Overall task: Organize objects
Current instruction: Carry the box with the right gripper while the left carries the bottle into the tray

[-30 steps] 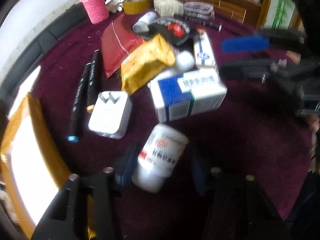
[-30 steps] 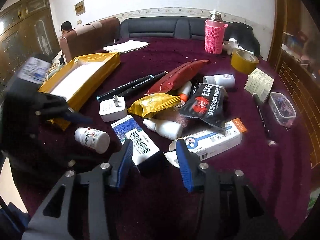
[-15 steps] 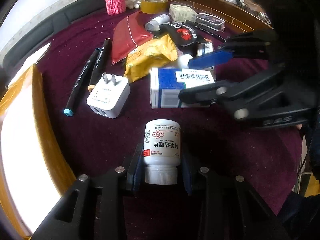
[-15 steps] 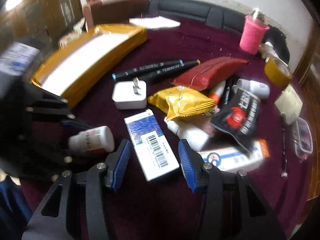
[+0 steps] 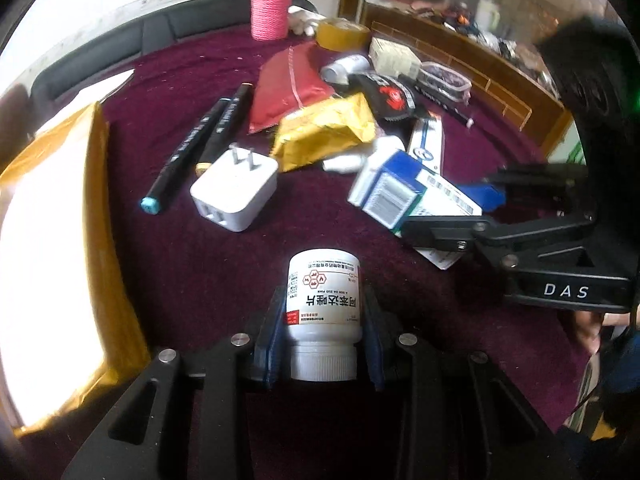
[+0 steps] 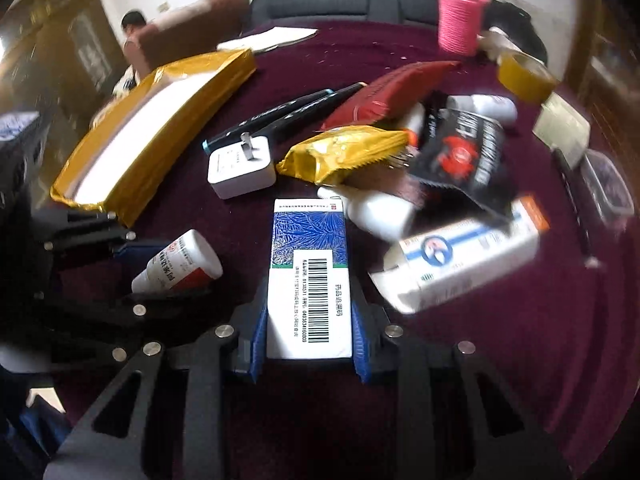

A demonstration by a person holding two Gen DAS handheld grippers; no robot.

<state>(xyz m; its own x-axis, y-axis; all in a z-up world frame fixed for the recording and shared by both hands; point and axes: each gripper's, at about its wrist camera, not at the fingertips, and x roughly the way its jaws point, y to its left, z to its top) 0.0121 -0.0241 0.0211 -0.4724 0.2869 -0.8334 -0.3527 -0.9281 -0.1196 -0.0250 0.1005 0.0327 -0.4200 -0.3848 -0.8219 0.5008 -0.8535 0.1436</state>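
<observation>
On the maroon worktop (image 5: 192, 264): clutter, both tongs at work.

Left tongs (image 5: 323, 332): clamped on a white pill bottle (image 5: 323, 304), blue pads (image 5: 269, 340) against its sides, cap toward the camera, label with red Chinese print facing up.

Right tongs (image 6: 309, 332): closing on a blue-and-white medicine box (image 6: 310, 276), barcode face up, near end between the blue pads (image 6: 259, 328), both touching its long sides; far end tilted up off the cloth in the left wrist view.

Just beyond: white plug adapter (image 5: 236, 192), prongs up; two black markers (image 5: 200, 140) side by side; yellow snack packet (image 5: 324, 132); red packet (image 5: 288, 92); black packet with a red crab (image 6: 460, 152); white squeeze bottle (image 6: 380, 212) lying flat; long white box with blue stripe and orange end (image 6: 468, 256).

Far edge: pink knitted sleeve (image 5: 272, 10) around a metal-topped flask; yellow tape roll (image 5: 342, 34); clear lidded tub (image 5: 444, 76), dark contents, unclear what.

Left side: open gold-lined box (image 5: 96, 208), white inside, contents washed out by glare.
</observation>
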